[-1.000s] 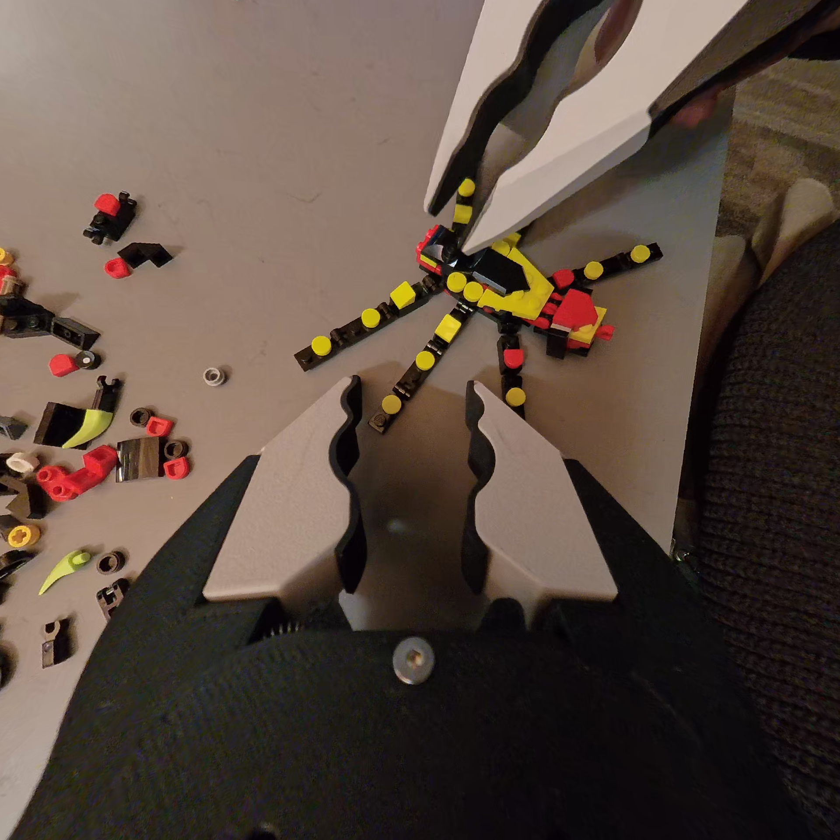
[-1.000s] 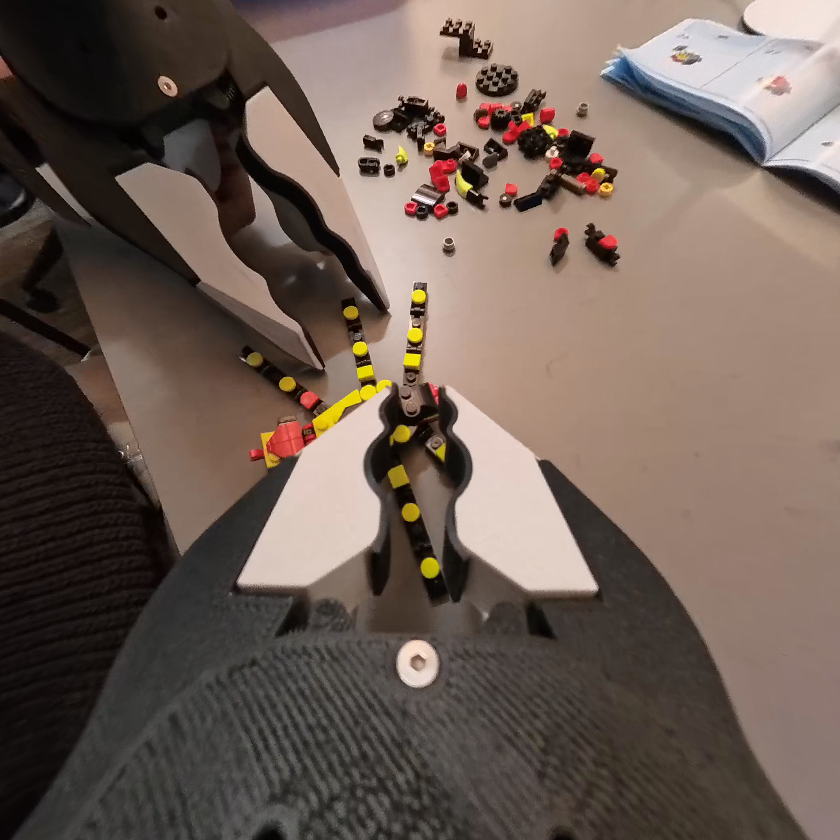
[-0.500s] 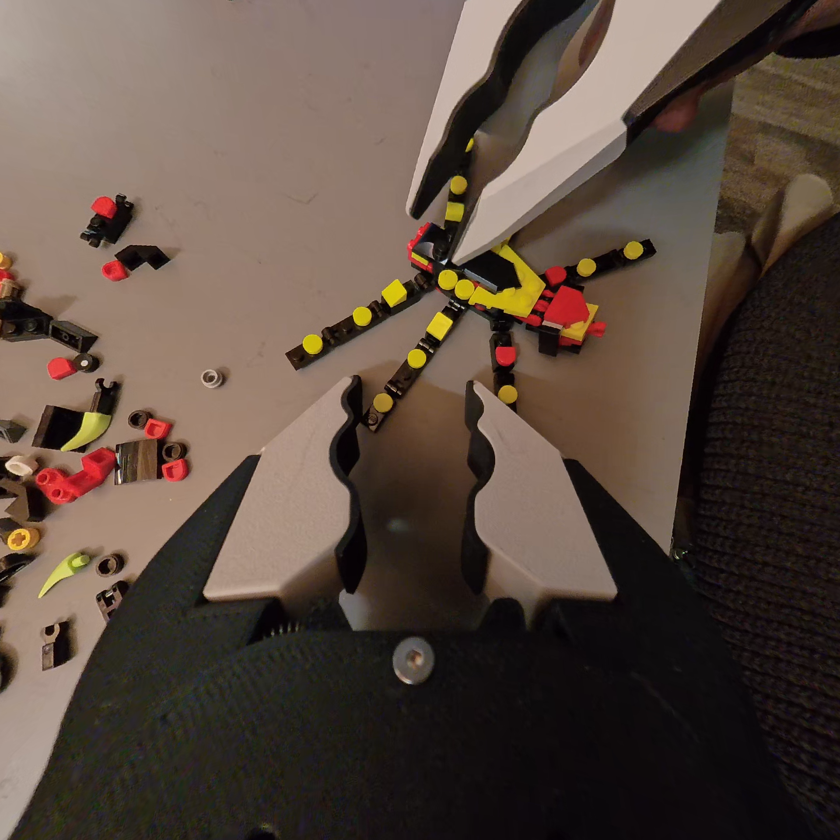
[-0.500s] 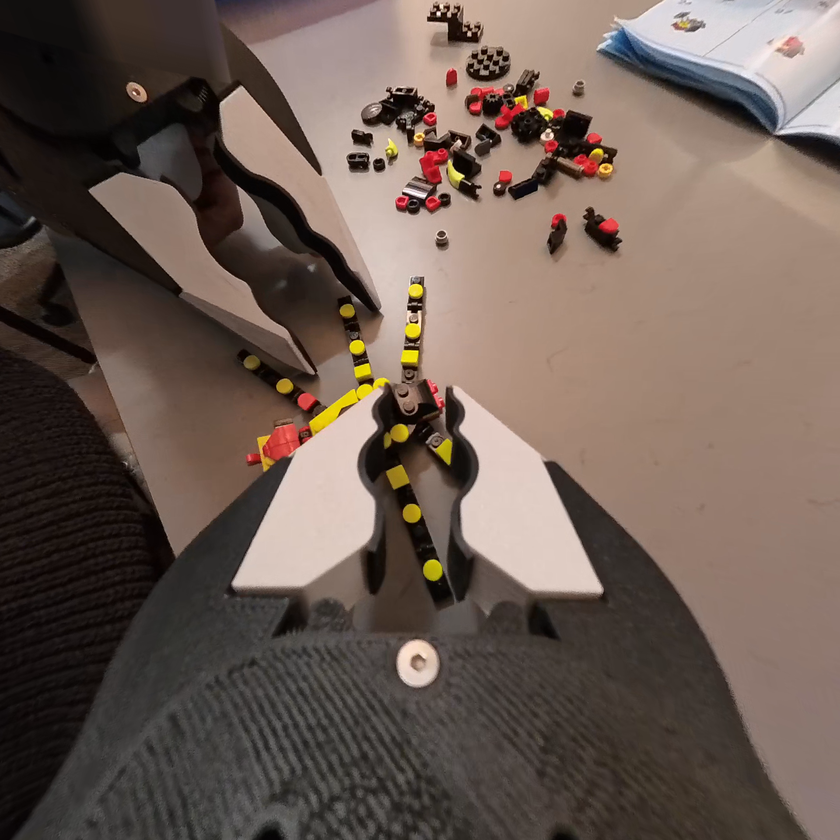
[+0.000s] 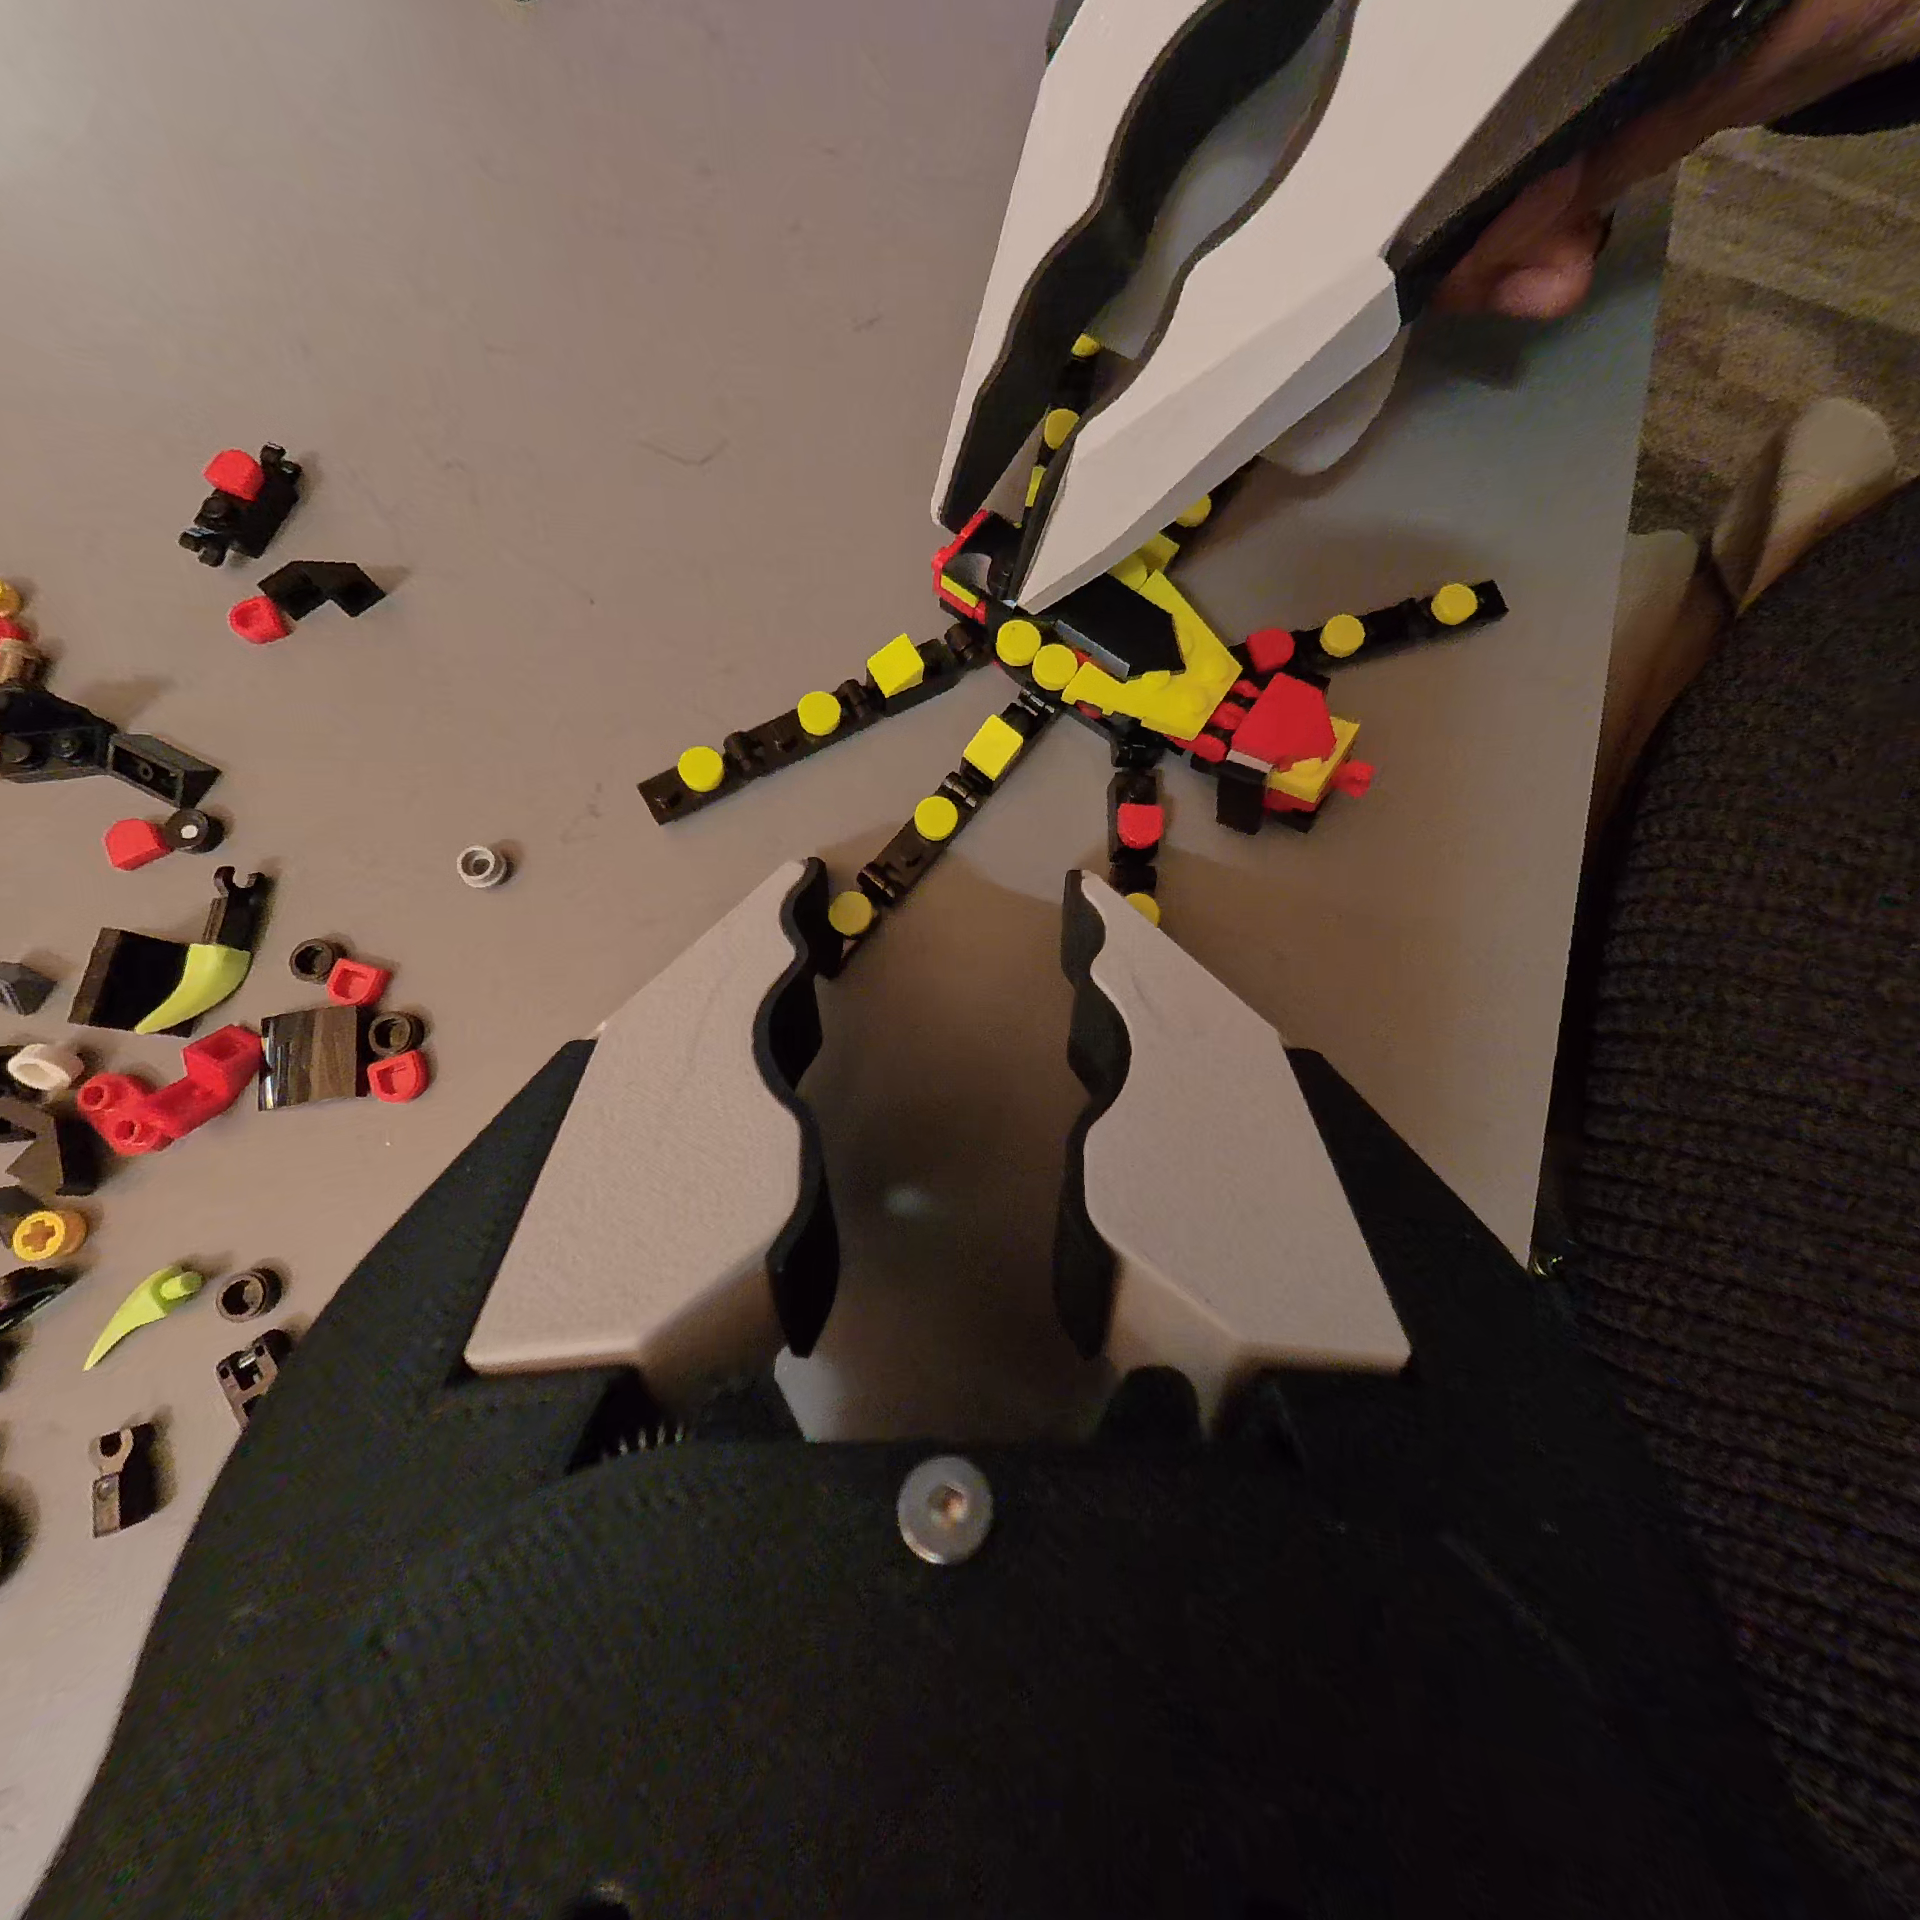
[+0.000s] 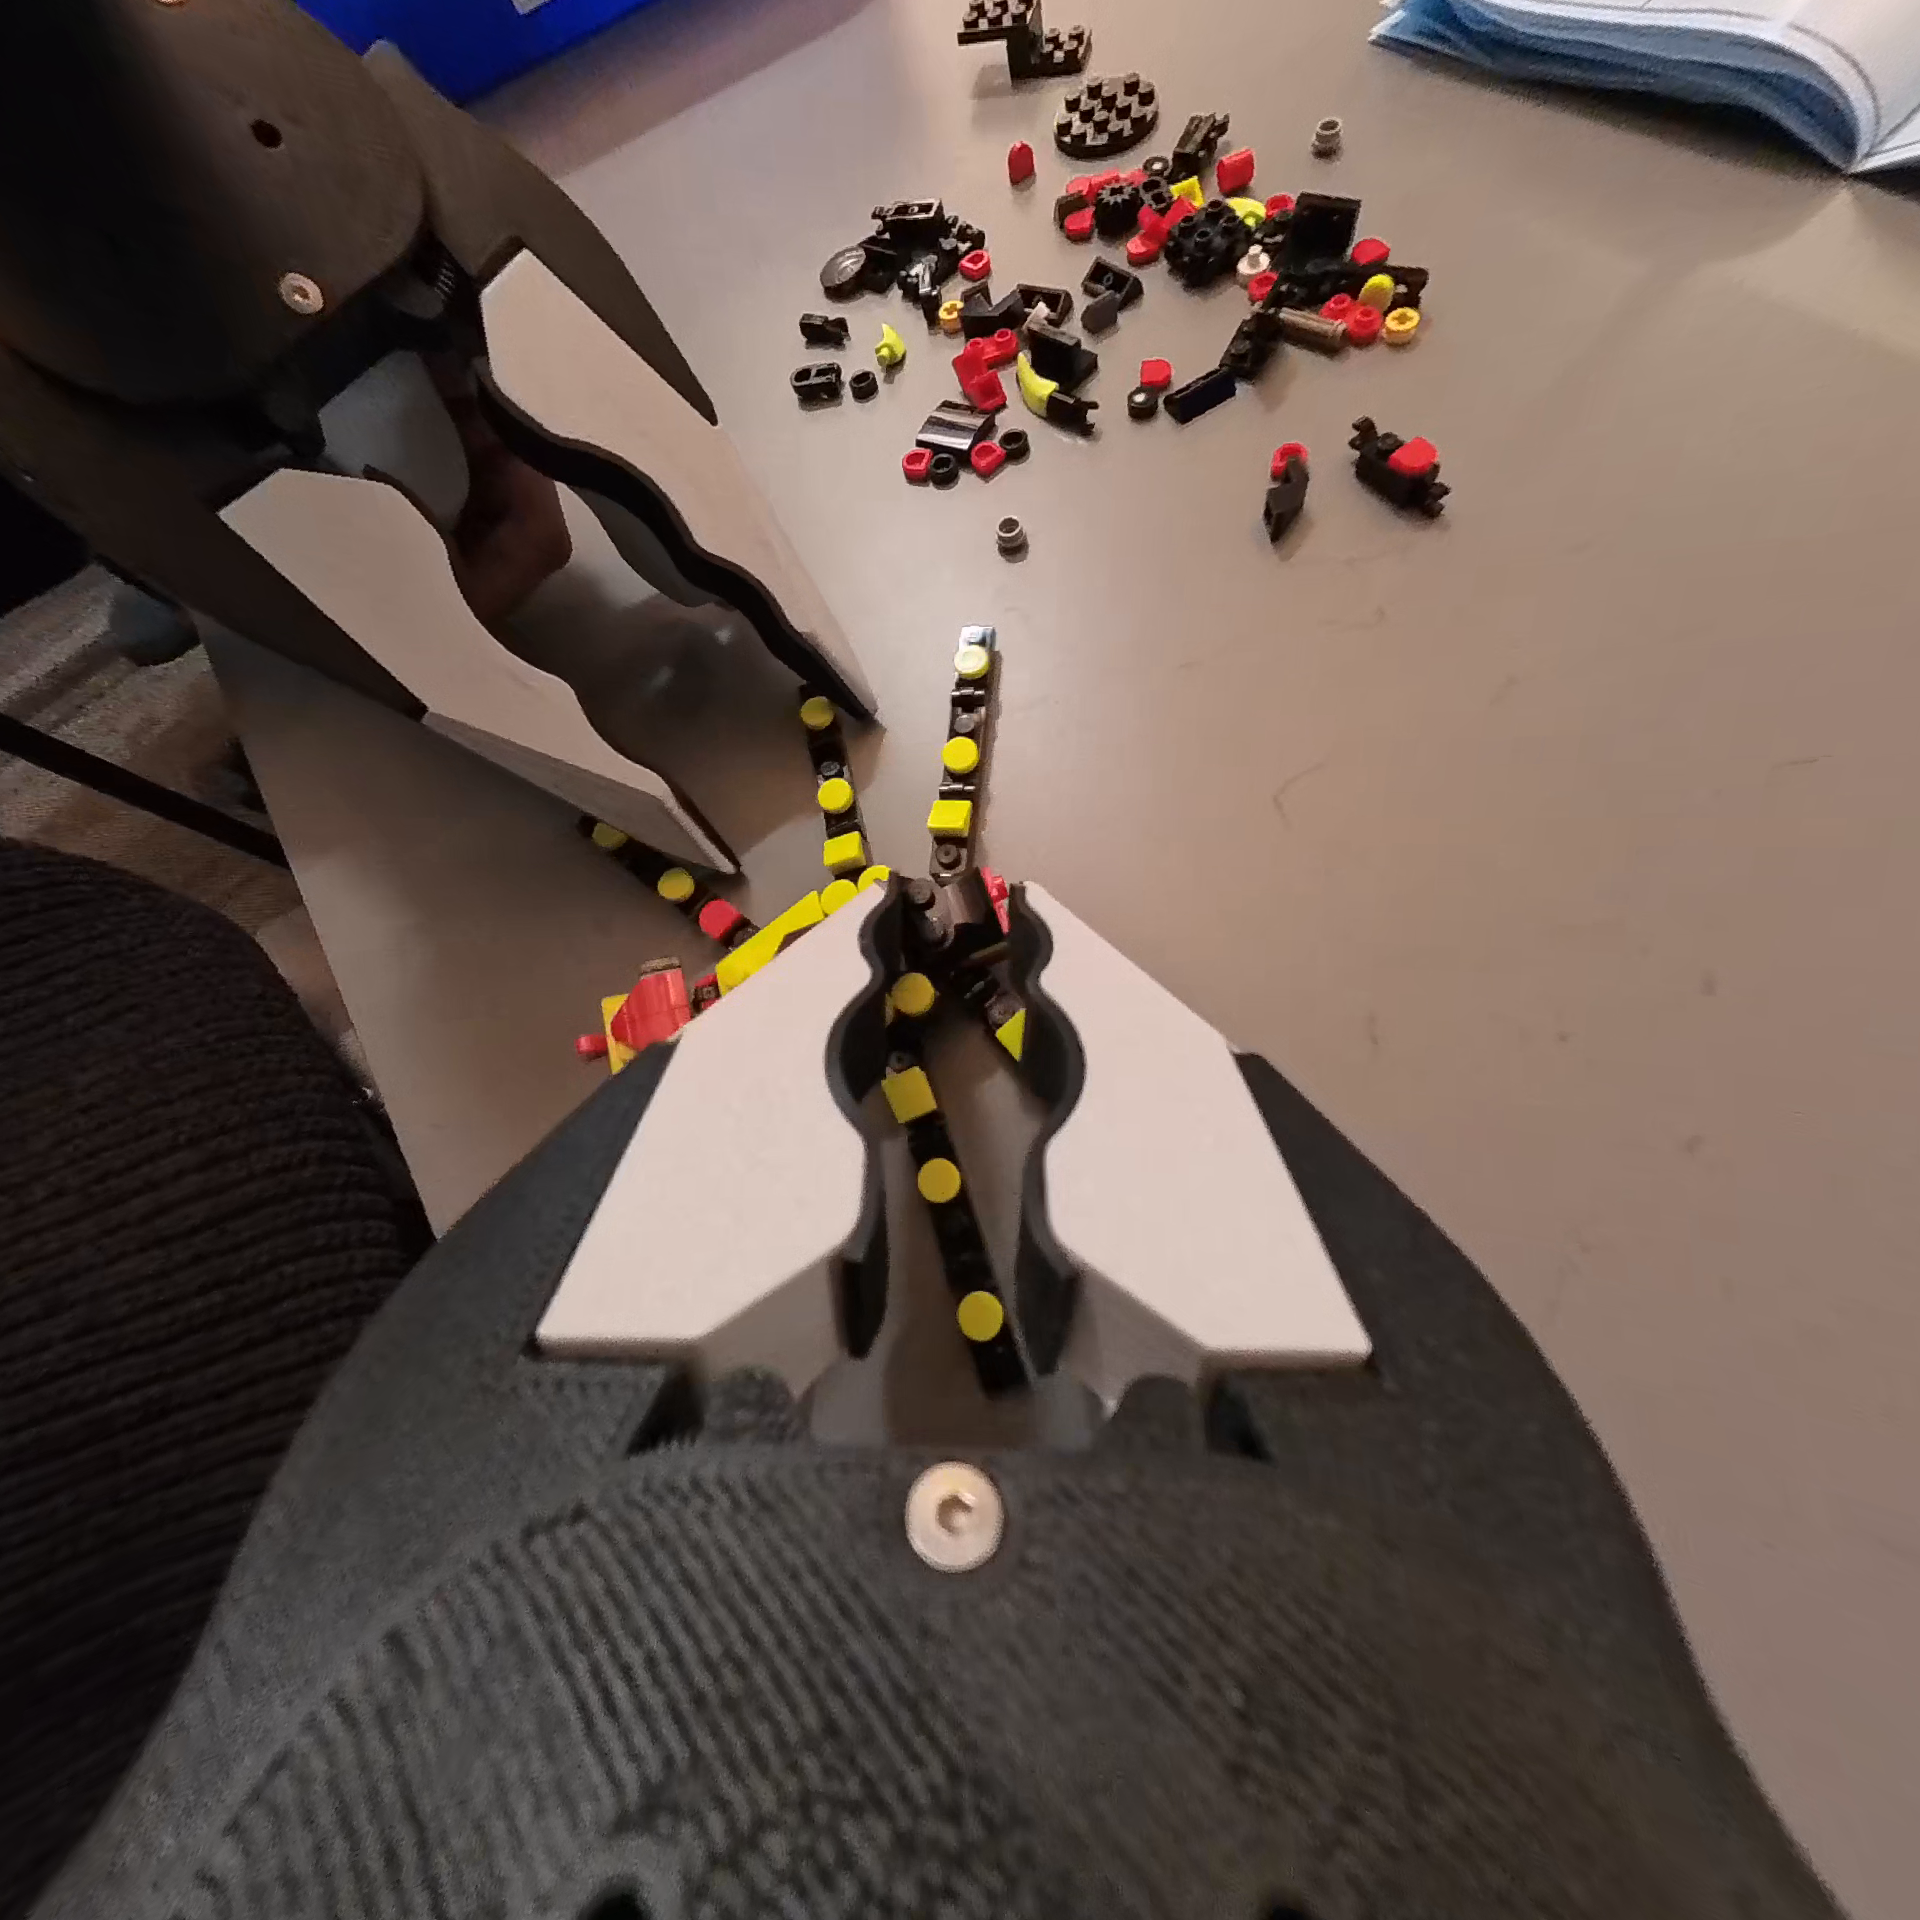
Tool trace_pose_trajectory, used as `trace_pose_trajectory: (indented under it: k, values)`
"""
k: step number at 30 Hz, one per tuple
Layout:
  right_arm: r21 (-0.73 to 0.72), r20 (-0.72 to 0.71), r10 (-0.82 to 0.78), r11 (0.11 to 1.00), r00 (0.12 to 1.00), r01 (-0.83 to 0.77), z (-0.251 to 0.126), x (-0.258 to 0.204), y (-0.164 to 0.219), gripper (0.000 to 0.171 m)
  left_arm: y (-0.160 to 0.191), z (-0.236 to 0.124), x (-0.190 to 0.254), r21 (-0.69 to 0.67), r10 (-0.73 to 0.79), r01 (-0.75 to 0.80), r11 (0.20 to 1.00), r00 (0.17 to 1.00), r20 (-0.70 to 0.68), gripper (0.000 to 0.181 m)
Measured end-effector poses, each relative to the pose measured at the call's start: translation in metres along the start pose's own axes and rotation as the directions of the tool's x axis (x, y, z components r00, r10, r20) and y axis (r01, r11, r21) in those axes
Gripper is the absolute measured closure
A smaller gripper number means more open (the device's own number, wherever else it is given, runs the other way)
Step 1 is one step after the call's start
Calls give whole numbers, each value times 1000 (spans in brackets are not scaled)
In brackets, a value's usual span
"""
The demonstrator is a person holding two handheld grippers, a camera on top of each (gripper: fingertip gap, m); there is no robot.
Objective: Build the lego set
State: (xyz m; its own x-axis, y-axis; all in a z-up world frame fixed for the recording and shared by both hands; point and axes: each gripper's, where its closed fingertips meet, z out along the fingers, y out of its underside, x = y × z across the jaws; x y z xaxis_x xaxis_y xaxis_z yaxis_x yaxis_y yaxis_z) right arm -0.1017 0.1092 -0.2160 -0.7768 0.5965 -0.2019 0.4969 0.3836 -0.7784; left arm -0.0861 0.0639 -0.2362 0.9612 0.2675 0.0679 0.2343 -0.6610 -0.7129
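A black, yellow and red spider-like lego model lies near the table's right edge with its jointed legs spread out. My right gripper comes down from above and is shut on the model's black front part. One leg runs back between its fingers. My left gripper is open and empty, low over the table. Its fingertips straddle the ends of two legs. In the right wrist view the left gripper stands just left of the model.
Several loose small lego parts lie at the left; in the right wrist view this pile is farther back. An open instruction booklet lies at the far right. The table edge is close to the model, with a dark knitted garment beyond. There is about 6 cm between the tips of the two grippers.
The right gripper stays shut on the model and has nudged it slightly to the left in the left wrist view. The left gripper stays open and has hardly moved.
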Motion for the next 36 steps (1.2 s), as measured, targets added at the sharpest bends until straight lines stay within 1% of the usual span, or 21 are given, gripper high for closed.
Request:
trace_pose_trajectory:
  k: [15, 18, 20, 36]
  values:
    - [-2, -4, -21, 1000, 1000, 21, 0, -1, 0, 154, 0, 0, 1, 2, 2, -2, 1000, 1000, -5, 139]
    - [-4, -4, -23, 1000, 1000, 23, 0, -1, 0, 154, -2, -1, 3, 15, 11, -11, 1000, 1000, -13, 145]
    - [-5, -6, -28, 1000, 1000, 28, 0, -1, 0, 154, -2, -1, 2, 13, 12, -12, 1000, 1000, -9, 146]
    - [-3, -6, -24, 1000, 1000, 24, 0, -1, 1, 154, -2, 0, 1, 6, 20, -20, 1000, 1000, 10, 143]
